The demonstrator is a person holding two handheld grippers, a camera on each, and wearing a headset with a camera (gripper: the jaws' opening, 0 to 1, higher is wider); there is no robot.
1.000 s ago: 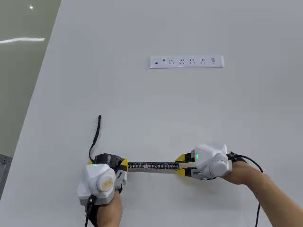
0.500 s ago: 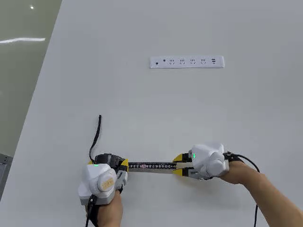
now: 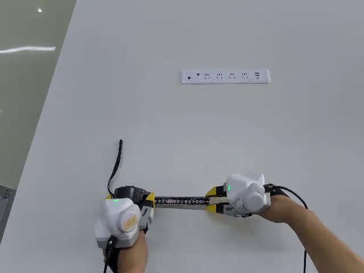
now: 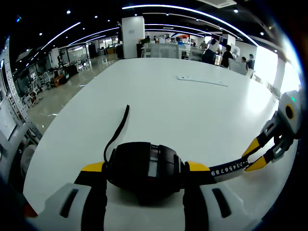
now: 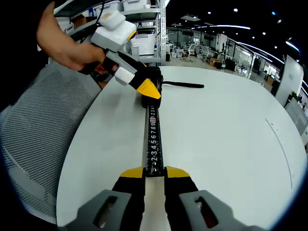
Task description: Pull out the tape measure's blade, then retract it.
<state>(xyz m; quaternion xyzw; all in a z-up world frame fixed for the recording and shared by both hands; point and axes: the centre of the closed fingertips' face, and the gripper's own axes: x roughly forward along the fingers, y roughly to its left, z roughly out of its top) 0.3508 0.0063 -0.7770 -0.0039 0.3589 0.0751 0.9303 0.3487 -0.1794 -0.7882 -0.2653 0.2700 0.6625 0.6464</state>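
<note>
A black tape measure case (image 4: 144,164) lies on the white table, clamped between the yellow-tipped fingers of my left gripper (image 4: 144,168); the case (image 3: 129,193) and that left gripper (image 3: 132,206) sit near the table's front edge. Its numbered blade (image 3: 180,201) runs right to my right gripper (image 3: 211,200), which is shut on the blade's end. In the right gripper view the blade (image 5: 154,139) stretches from my right gripper (image 5: 154,172) to the case (image 5: 152,82). A black wrist strap (image 3: 115,165) trails from the case toward the far side.
A white power strip (image 3: 225,75) lies further back on the table (image 3: 170,114). The table's left edge (image 3: 48,114) borders a grey floor. A mesh chair (image 5: 43,134) stands beside the table in the right gripper view. Black cables trail from both grippers.
My right gripper has moved left toward the case, and the exposed blade is shorter. The left gripper holds its place.
</note>
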